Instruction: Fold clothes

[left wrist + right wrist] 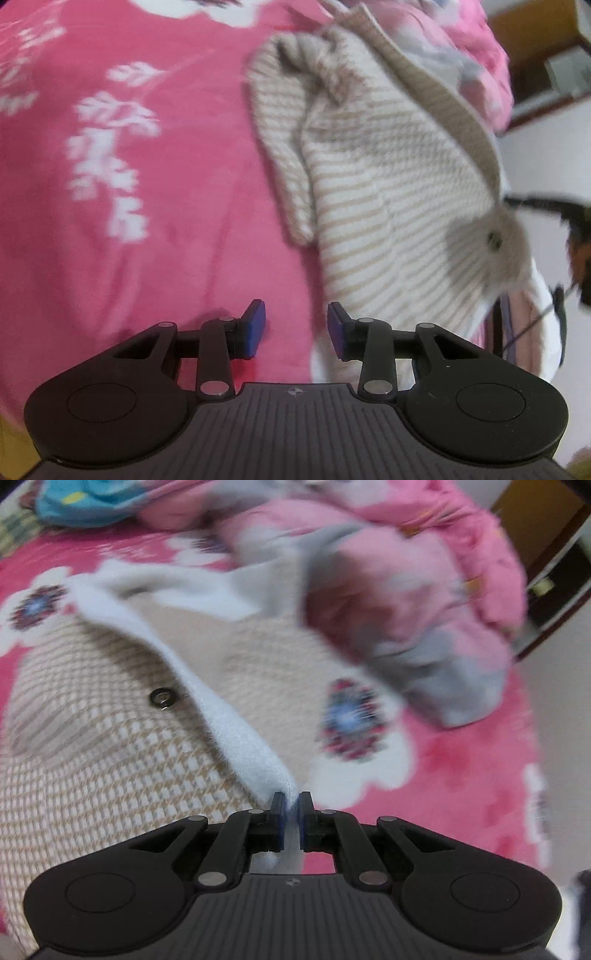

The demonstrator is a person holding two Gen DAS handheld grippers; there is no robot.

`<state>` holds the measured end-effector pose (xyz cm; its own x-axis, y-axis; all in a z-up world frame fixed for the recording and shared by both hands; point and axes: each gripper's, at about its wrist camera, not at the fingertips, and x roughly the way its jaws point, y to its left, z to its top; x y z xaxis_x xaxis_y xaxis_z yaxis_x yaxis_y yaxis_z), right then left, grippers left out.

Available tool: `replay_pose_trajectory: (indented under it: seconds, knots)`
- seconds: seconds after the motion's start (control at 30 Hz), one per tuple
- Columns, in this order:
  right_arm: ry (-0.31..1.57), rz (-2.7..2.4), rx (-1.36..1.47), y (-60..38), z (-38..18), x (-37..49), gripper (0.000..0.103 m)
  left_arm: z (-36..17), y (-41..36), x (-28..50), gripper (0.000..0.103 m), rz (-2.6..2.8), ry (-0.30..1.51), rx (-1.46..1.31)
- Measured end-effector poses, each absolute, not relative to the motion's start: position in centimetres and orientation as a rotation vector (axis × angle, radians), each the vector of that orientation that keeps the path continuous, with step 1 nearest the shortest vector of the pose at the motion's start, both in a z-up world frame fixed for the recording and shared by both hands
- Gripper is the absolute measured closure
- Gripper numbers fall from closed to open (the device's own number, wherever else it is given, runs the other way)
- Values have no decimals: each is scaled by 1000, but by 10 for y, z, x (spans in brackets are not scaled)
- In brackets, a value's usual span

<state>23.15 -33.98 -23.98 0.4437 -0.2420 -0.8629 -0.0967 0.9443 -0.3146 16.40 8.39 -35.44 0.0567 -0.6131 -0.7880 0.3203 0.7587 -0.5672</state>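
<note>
**Right holds the hem, left is free beside the garment**

The pink floral bedspread (110, 221) carries everything. On it, the beige checked garment (388, 184) stretches away from you, its long axis running from your right hand-held gripper (291, 812), pinching the white fleece edge (240, 734), toward the pink-and-grey clothes pile (424, 609). Your left hand-held gripper (295, 332), jaws spread and holding nothing, hovers just left of the garment's near end.

Cardigan (110, 738): beige-and-white knit cloth, coarse houndstooth weave, fleecy white lining, glossy dark snap (163, 698). Blanket (129, 221): pink plush cloth, soft nap, white floral print. Right gripper (291, 819) and left gripper (296, 328): matt black plastic, metal pivot pins, blue pads (256, 328).
</note>
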Motion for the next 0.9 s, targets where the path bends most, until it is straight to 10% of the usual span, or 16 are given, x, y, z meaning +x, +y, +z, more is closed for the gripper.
replay_pose_trajectory:
  seconds: [0.47, 0.63, 0.9]
  knots:
    - [1179, -74, -269, -334, -263, 220, 97, -387, 32, 229, 57, -532, 1297, -352]
    - [1188, -57, -172, -329, -266, 209, 97, -386, 12, 244, 94, -540, 1283, -309]
    - [1153, -4, 35, -327, -246, 203, 97, -315, 80, 284, 98, -401, 1018, -431]
